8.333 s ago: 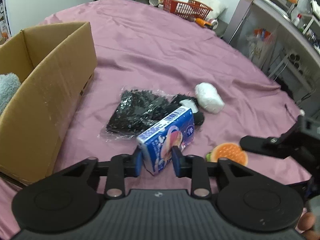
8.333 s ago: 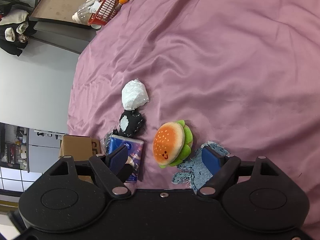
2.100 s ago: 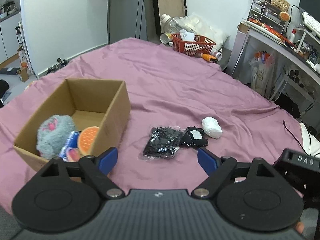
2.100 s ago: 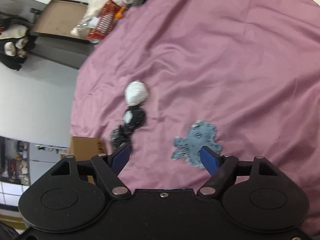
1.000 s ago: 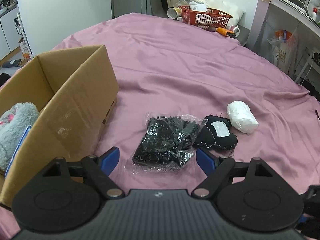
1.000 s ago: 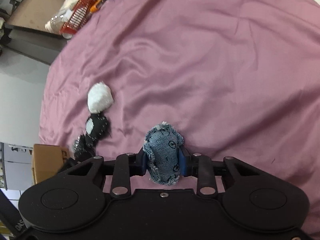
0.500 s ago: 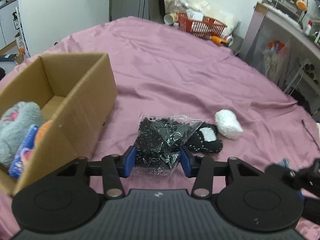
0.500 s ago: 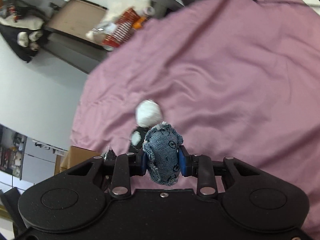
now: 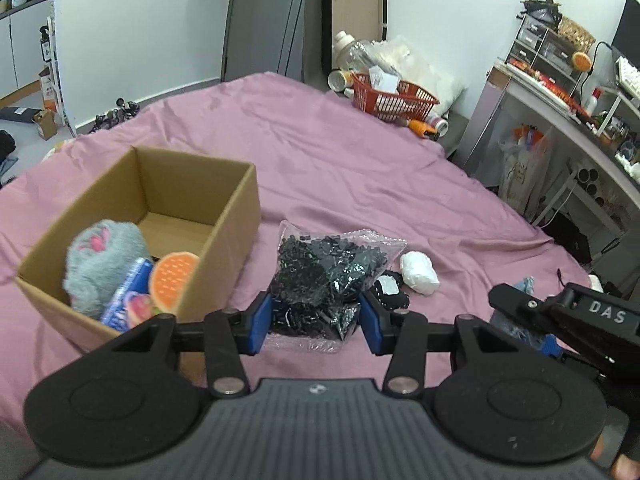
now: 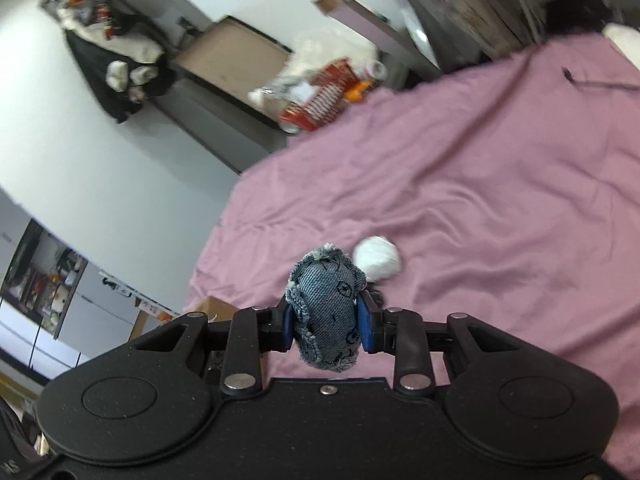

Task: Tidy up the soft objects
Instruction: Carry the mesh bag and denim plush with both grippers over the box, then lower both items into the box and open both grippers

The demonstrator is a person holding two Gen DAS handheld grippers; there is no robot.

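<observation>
We see a wide mauve satin bedsheet point(image 9: 360, 168) under everything. On its left side stands an open brown cardboard box point(image 9: 224, 240), holding a grey fluffy plush point(image 9: 102, 258), an orange burger-shaped toy point(image 9: 172, 280) and a blue printed packet point(image 9: 126, 304). Our left gripper point(image 9: 314, 318) pinches a clear plastic bag of black shiny pieces point(image 9: 324, 276) between its blue pads, just beside the box. Behind the bag, a black stitched pouch with a white patch point(image 9: 388, 294) and a white wrapped bundle point(image 9: 418, 278) lie on the sheet. Our right gripper point(image 10: 325, 322) squeezes a blue denim stuffed toy point(image 10: 326, 306), held above the sheet.
</observation>
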